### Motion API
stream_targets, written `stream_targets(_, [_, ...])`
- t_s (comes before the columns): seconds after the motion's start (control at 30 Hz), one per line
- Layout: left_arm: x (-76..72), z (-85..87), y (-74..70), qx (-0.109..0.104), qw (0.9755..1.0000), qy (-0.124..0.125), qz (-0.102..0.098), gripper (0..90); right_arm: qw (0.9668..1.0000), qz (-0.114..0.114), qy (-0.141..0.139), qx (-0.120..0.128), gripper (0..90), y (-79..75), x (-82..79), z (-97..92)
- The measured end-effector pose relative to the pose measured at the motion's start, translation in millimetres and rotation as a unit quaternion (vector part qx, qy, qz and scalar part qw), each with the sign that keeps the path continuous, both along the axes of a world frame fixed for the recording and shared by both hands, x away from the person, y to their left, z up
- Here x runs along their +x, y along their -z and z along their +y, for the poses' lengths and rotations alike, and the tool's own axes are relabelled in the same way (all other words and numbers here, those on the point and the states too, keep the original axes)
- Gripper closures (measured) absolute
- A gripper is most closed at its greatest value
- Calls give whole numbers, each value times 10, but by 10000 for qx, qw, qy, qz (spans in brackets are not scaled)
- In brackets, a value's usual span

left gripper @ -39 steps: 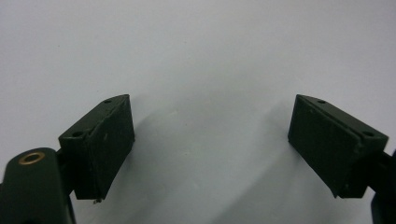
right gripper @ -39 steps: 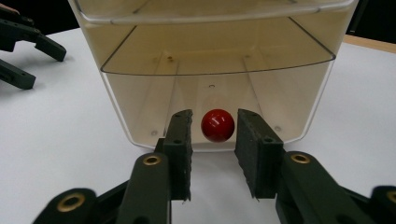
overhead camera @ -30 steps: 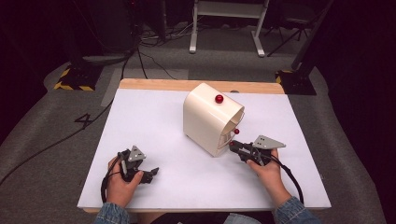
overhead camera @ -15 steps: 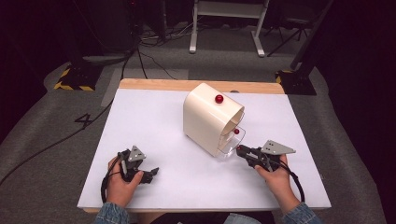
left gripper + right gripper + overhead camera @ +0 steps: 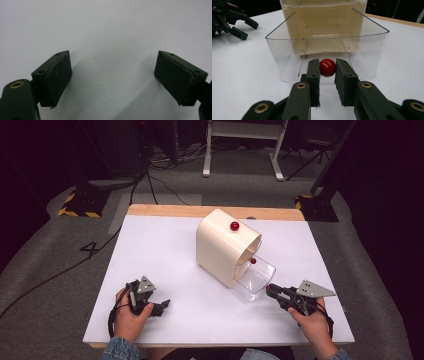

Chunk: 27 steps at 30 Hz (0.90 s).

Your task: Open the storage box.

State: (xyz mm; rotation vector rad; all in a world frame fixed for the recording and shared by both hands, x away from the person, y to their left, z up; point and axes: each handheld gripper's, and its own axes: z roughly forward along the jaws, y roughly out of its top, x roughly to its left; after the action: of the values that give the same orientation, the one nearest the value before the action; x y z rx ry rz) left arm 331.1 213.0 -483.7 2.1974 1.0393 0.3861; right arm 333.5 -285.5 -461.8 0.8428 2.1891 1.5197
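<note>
Now: a person sits at the near edge of a white table (image 5: 165, 245) with a gripper in each hand.
Box: a cream box (image 5: 220, 245) stands near the middle of the table, a bit toward the far edge. Its open side faces the near right corner.
Drawer: a clear drawer (image 5: 287, 65) sticks out of the bottom of the box toward that corner. It looks empty.
Knob: a small red knob (image 5: 327, 68) sits on the front wall of the drawer. It is there so the drawer can be grabbed.
Right gripper: the right gripper (image 5: 270, 290) is at the front of the drawer, near the near right corner. Its two jaws are squeezed on the knob, one on each side. I think it holds the knob to slide the drawer.
Left gripper: the left gripper (image 5: 113, 60) sits low over the table near the near left corner, well apart from the box. Its jaws are spread wide and hold nothing. It seems to be waiting out of the way.
Other knobs: one red ball (image 5: 234, 226) is on top of the box. One more (image 5: 253, 261) shows at the open side, above the drawer. I cannot tell what that one is fixed to.
Watch out: the box is light-looking, and no hand holds it. A hard tug could drag it along.
</note>
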Motion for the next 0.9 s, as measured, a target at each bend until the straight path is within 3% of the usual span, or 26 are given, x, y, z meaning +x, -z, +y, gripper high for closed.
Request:
stream_targets(0.27, [0, 0, 0, 3, 10000, 4, -1, 146, 10000, 59, -9, -49, 741, 7, -110, -116])
stream_targets(0.57, [0, 0, 0, 6, 10000, 3, -6, 146, 9993, 275, -41, -237, 736, 132, -113, -157])
stream_targets(0.9, [0, 0, 0, 7, 10000, 3, -4, 146, 9990, 335, -42, -291, 599, 140, -135, -178])
